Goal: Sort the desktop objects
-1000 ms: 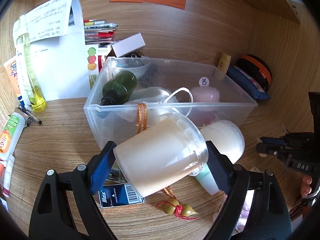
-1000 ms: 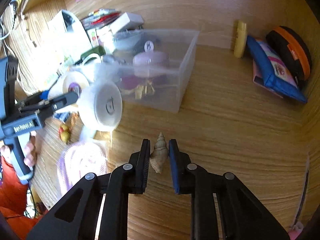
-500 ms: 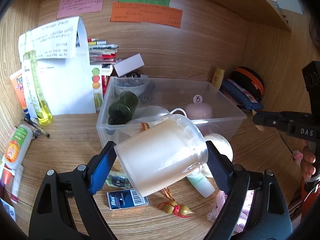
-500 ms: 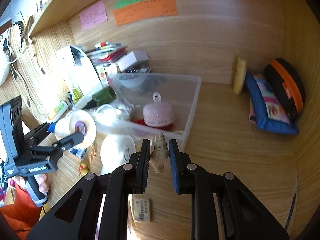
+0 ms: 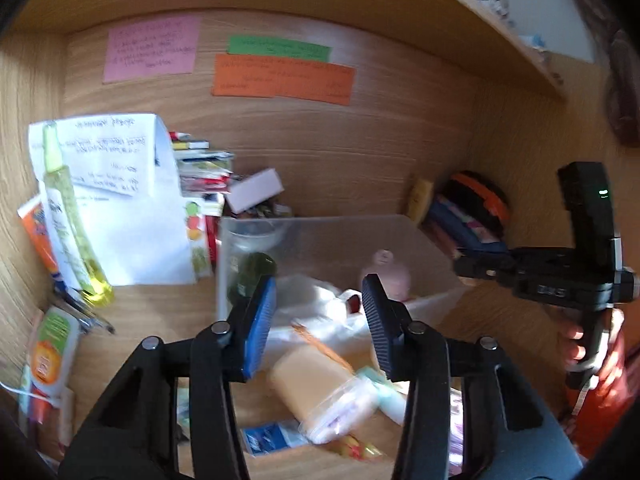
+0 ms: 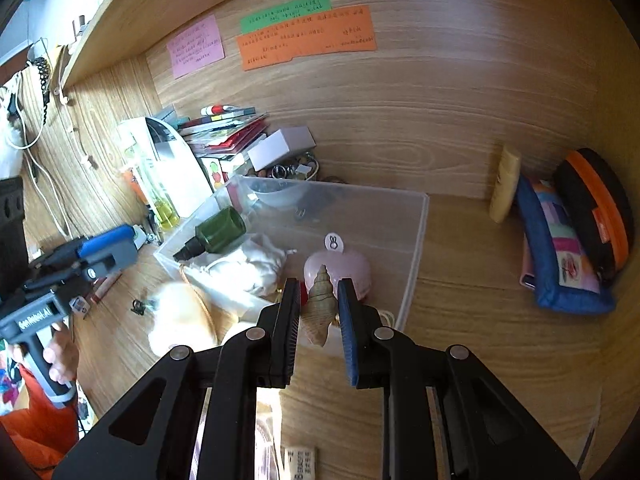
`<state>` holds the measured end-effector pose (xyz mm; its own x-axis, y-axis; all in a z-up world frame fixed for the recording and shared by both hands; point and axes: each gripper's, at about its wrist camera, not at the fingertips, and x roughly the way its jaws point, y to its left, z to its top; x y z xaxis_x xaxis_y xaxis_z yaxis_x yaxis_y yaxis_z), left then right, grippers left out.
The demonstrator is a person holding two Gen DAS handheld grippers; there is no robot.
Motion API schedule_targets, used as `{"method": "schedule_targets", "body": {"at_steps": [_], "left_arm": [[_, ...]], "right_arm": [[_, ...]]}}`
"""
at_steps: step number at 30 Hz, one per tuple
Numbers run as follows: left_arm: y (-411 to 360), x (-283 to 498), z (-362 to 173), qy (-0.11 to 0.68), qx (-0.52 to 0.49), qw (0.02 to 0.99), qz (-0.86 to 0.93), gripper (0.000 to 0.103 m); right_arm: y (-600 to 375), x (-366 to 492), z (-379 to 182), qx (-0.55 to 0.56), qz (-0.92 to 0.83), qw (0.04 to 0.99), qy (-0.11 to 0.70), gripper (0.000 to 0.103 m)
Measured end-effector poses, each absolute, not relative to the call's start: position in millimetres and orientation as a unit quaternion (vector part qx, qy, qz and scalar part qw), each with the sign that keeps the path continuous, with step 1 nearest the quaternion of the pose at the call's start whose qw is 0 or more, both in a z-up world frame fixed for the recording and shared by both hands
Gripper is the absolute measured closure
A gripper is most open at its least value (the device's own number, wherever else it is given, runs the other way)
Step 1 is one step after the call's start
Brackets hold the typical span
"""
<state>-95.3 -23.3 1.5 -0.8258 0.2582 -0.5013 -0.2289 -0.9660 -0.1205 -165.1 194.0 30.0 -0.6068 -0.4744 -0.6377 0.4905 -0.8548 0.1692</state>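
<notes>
gone from the left gripper (image 5: 318, 320) is the cream jar (image 5: 320, 388), which a second ago sat clamped between the blue pads; now it lies blurred on the desk below and just past the fingertips, lid end toward the camera. those jaws are closing with nothing between them, only air and the view through to the clear plastic bin (image 5: 424, 240) ahead. inside the bin, ahead of the left claw, a dark green bottle (image 5: 252, 276) lies at the left wall, white cloth (image 5: 316, 300) in the middle, and a pink round case (image 5: 386, 274) sits beyond the right finger. off to the right of this claw the right gripper (image 5: 480, 266) reaches in, a hand (image 5: 592, 344) on its grip.

over on the right gripper (image 6: 319, 306), the jaws stand narrow, pinched on a spiral seashell (image 6: 319, 304), tip up, held above the bin's (image 6: 416, 248) near wall. just beyond the shell sits the pink case (image 6: 340, 268). to the left of this claw, the left gripper (image 6: 132, 246) hangs over the desk, with the jar (image 6: 180, 320) below it, outside the bin.
</notes>
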Motion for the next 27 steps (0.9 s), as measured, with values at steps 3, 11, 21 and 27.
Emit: {"method": "schedule_targets", "body": {"at_steps": [3, 11, 21, 27], "left_arm": [[-22.4, -113.0, -22.2, -0.04, -0.304, 0.135, 0.942, 0.059], [-33.4, -98.1, -32.3, -0.024, -0.307, 0.15, 0.94, 0.03], [-68.2, -76.6, -54.8, -0.004, -0.343, 0.1, 0.934, 0.024], [-133.8, -76.4, -67.4, -0.035, -0.377, 0.001, 0.925, 0.024]], "right_arm": [[188.8, -172.3, 23.0, 0.362, -0.891, 0.274, 0.007, 0.086], [184.1, -183.8, 9.9, 0.383, -0.883, 0.27, 0.007, 0.086], [180.8, -188.2, 10.7, 0.387, -0.879, 0.278, 0.002, 0.086], [177.5, -188.1, 11.6, 0.385, -0.88, 0.278, 0.008, 0.086]]}}
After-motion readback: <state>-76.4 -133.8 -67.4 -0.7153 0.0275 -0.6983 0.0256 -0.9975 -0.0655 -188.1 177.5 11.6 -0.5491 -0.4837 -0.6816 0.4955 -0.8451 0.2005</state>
